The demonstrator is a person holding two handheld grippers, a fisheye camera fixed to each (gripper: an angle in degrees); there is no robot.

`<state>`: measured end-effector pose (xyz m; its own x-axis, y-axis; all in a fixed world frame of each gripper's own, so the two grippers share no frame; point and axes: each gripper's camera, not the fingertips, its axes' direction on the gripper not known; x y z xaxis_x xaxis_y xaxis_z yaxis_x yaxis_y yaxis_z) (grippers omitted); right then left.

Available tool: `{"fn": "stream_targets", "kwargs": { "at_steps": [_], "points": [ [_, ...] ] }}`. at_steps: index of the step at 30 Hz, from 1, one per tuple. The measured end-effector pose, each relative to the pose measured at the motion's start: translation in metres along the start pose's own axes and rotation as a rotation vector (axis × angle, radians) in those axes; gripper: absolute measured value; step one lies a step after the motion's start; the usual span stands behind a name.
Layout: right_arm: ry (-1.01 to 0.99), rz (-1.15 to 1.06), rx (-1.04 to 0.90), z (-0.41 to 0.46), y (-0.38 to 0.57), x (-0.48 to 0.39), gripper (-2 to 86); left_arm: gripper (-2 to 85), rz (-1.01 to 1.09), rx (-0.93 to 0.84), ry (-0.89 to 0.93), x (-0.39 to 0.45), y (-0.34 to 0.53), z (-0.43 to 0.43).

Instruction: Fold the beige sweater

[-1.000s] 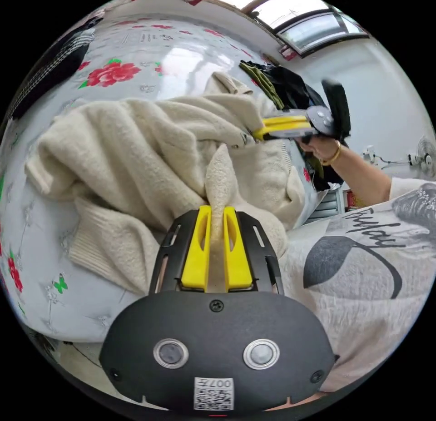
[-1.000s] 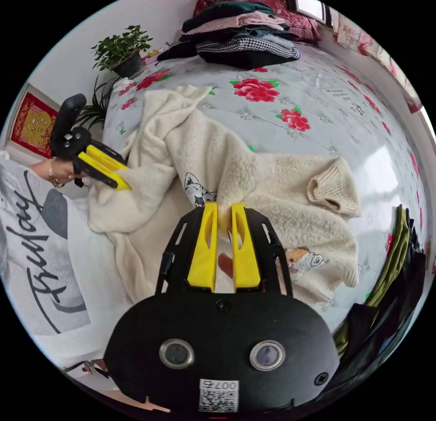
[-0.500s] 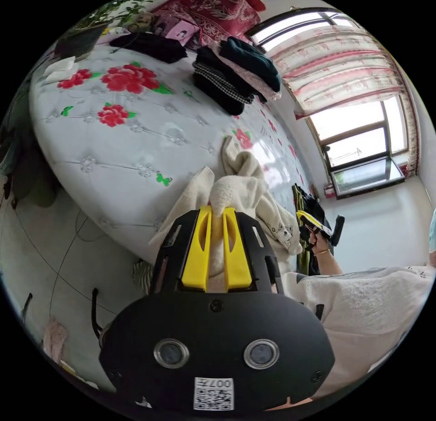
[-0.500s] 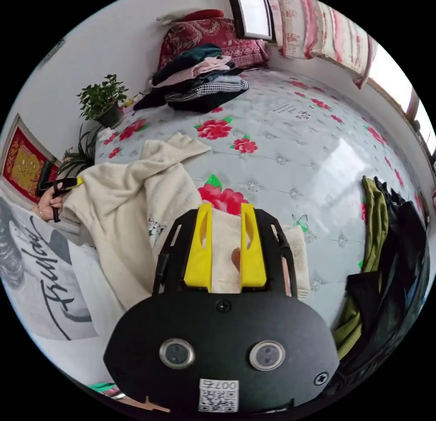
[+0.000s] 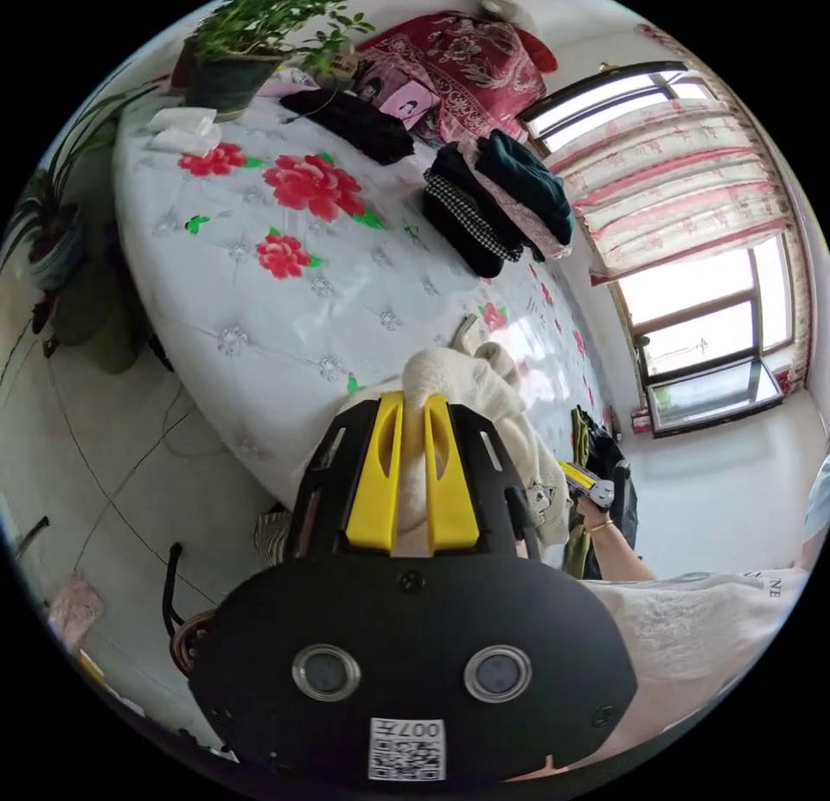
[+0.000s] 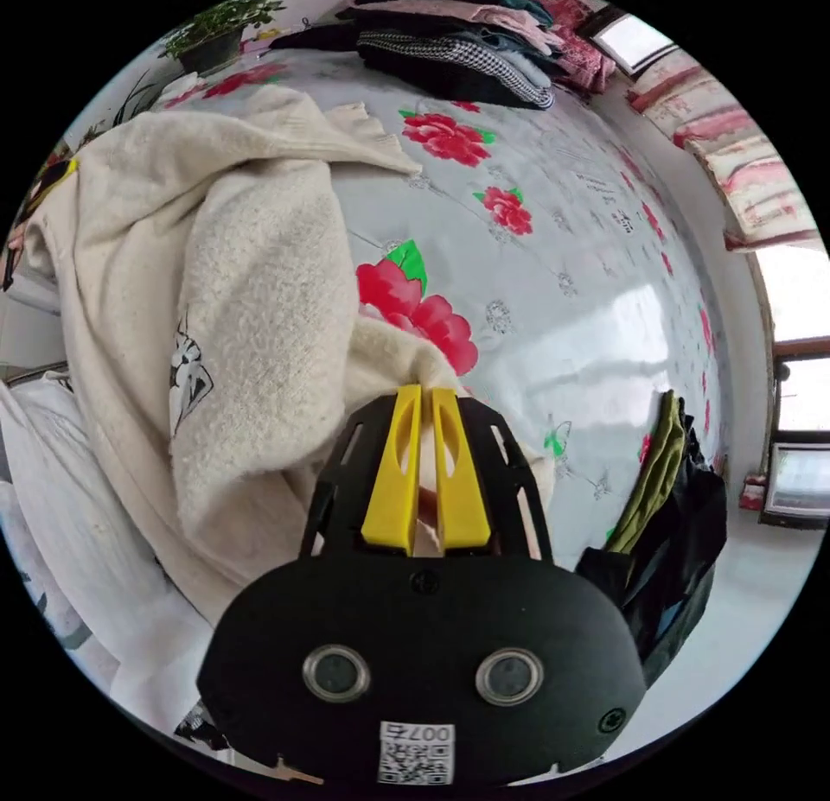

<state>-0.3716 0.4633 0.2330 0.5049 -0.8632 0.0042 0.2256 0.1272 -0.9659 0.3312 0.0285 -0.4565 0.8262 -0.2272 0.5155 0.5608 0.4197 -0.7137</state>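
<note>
The beige sweater (image 6: 216, 274) hangs stretched between both grippers at the near edge of the bed, its cartoon print facing the right gripper view. My right gripper (image 6: 426, 390) is shut on a fold of it, jaws nearly together. In the left gripper view, my left gripper (image 5: 413, 397) is shut on another bunch of the sweater (image 5: 493, 395), which trails away toward the right gripper (image 5: 581, 477) held in a hand. A yellow jaw of the left gripper (image 6: 54, 174) peeks past the sweater's far end.
The bed's grey floral cover (image 6: 562, 231) spreads behind the sweater. A stack of folded clothes (image 5: 501, 205) and a potted plant (image 5: 251, 32) stand at its far side. Dark and olive garments (image 6: 666, 507) are heaped at one edge. Tiled floor (image 5: 104, 490) lies beside the bed.
Both hands have pulled apart and raised the sweater off the bed toward the person. The right jaws have closed tighter on the fabric. Both cameras have swung.
</note>
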Motion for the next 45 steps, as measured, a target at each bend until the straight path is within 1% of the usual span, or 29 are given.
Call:
{"fn": "stream_targets", "kwargs": {
  "at_steps": [2, 4, 5, 7, 9, 10, 12, 13, 15, 18, 20, 21, 23, 25, 28, 29, 30, 32, 33, 34, 35, 36, 37, 38, 39, 40, 41, 42, 45],
  "points": [
    [0.052, 0.139, 0.088, -0.034, 0.012, 0.040, 0.2, 4.1, 0.126, 0.020, -0.018, 0.034, -0.030, -0.004],
    [0.130, 0.340, 0.228, -0.094, 0.043, 0.104, 0.1, 4.1, 0.223, 0.047, -0.031, 0.060, -0.055, -0.009],
    [0.158, 0.388, 0.258, -0.108, 0.052, 0.119, 0.1, 4.1, 0.282, 0.068, -0.046, 0.076, -0.072, -0.009],
    [0.300, 0.540, 0.352, -0.158, 0.085, 0.168, 0.3, 4.2, 0.345, 0.078, -0.062, 0.100, -0.104, 0.002],
    [0.385, 0.644, 0.385, -0.181, 0.101, 0.198, 0.6, 4.3, 0.421, 0.067, -0.104, 0.128, -0.140, 0.032],
    [0.419, 0.703, 0.357, -0.184, 0.104, 0.219, 0.9, 4.6, 0.443, 0.035, -0.132, 0.146, -0.165, 0.063],
    [0.388, 0.830, 0.259, -0.171, 0.107, 0.255, 1.4, 5.2, 0.466, -0.057, -0.156, 0.177, -0.209, 0.128],
    [0.363, 0.911, 0.196, -0.158, 0.111, 0.273, 1.7, 5.4, 0.469, -0.067, -0.175, 0.184, -0.216, 0.142],
    [0.365, 0.960, 0.146, -0.143, 0.121, 0.279, 2.2, 5.7, 0.451, -0.092, -0.235, 0.200, -0.228, 0.172],
    [0.293, 0.880, 0.157, -0.125, 0.140, 0.247, 3.7, 5.5, 0.408, -0.050, -0.337, 0.204, -0.211, 0.184],
    [0.192, 0.799, 0.191, -0.110, 0.157, 0.213, 4.4, 5.3, 0.399, -0.025, -0.371, 0.192, -0.188, 0.177],
    [0.099, 0.751, 0.199, -0.097, 0.170, 0.189, 4.8, 5.1, 0.398, -0.021, -0.372, 0.187, -0.178, 0.173],
    [-0.039, 0.718, 0.191, -0.078, 0.189, 0.153, 5.6, 5.1, 0.388, -0.068, -0.267, 0.167, -0.131, 0.165],
    [-0.227, 0.687, 0.176, -0.061, 0.212, 0.111, 6.6, 5.8, 0.416, -0.157, -0.180, 0.165, -0.088, 0.170],
    [-0.391, 0.672, 0.193, -0.059, 0.229, 0.080, 7.3, 7.2, 0.525, -0.331, -0.060, 0.193, -0.008, 0.193],
    [-0.415, 0.666, 0.203, -0.059, 0.230, 0.077, 7.3, 7.9, 0.575, -0.395, -0.002, 0.211, 0.021, 0.204],
    [-0.455, 0.644, 0.215, -0.059, 0.230, 0.071, 7.4, 8.1, 0.598, -0.420, 0.021, 0.220, 0.033, 0.210],
    [-0.477, 0.605, 0.181, -0.051, 0.225, 0.066, 7.3, 9.0, 0.715, -0.450, 0.108, 0.261, 0.073, 0.228],
    [-0.492, 0.589, 0.160, -0.043, 0.220, 0.064, 6.8, 9.2, 0.756, -0.462, 0.118, 0.272, 0.081, 0.234],
    [-0.511, 0.572, 0.136, -0.034, 0.214, 0.063, 6.1, 9.7, 0.850, -0.501, 0.119, 0.292, 0.097, 0.248],
    [-0.513, 0.568, 0.115, -0.030, 0.211, 0.063, 5.6, 9.4, 0.928, -0.572, 0.081, 0.306, 0.113, 0.270],
    [-0.496, 0.560, 0.073, -0.024, 0.206, 0.064, 4.8, 8.3, 0.987, -0.662, -0.017, 0.312, 0.129, 0.297],
    [-0.483, 0.546, 0.064, -0.024, 0.202, 0.066, 4.0, 7.4, 1.019, -0.706, -0.093, 0.312, 0.136, 0.311],
    [-0.473, 0.542, 0.067, -0.027, 0.201, 0.069, 3.7, 5.3, 1.140, -0.648, -0.144, 0.314, 0.144, 0.313],
    [-0.447, 0.534, 0.082, -0.035, 0.202, 0.075, 3.1, 4.1, 1.176, -0.623, -0.150, 0.314, 0.144, 0.311],
    [-0.413, 0.536, 0.108, -0.047, 0.207, 0.084, 2.6, 2.3, 1.132, -0.653, -0.153, 0.311, 0.135, 0.310],
    [-0.397, 0.541, 0.127, -0.054, 0.211, 0.089, 2.4, 1.0, 1.027, -0.658, -0.121, 0.303, 0.119, 0.299],
    [-0.368, 0.556, 0.171, -0.068, 0.222, 0.101, 2.1, 0.5, 0.951, -0.613, -0.052, 0.290, 0.104, 0.276],
    [-0.347, 0.645, 0.244, -0.091, 0.259, 0.136, 1.5, -0.2, 0.838, -0.491, 0.044, 0.251, 0.084, 0.218]
  ]
}}
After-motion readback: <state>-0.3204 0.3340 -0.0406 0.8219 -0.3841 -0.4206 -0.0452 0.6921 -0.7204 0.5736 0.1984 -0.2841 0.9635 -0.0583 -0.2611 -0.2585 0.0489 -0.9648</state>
